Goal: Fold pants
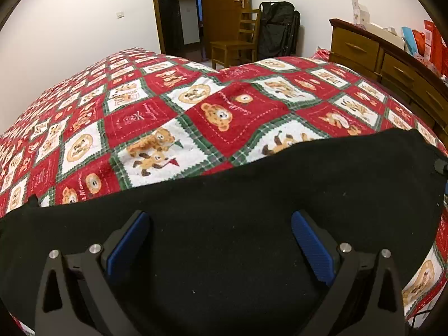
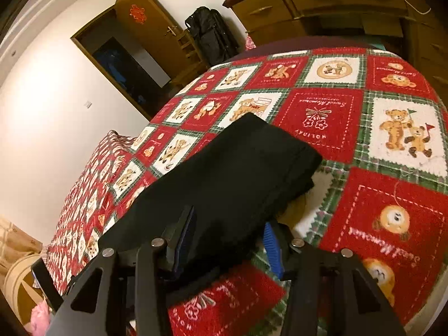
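The black pants [image 1: 252, 184] lie folded into a long band across the bed. In the left wrist view my left gripper [image 1: 221, 215] hovers over them, its blue pads [image 1: 310, 246] spread wide and gripping nothing. In the right wrist view the pants [image 2: 240, 162] run away from me to a folded end near the middle of the quilt. My right gripper [image 2: 229, 218] straddles their near edge. Black cloth fills most of the gap, but a strip of quilt shows beside the right pad [image 2: 273, 247], so that pad is off the cloth. The right gripper is open.
A red, white and green teddy-bear quilt [image 1: 156, 117] covers the bed. Beyond it stand a wooden chair [image 1: 238, 42], a black bag [image 1: 277, 28], an open door [image 1: 224, 5] and a wooden dresser [image 1: 386, 61] on the right.
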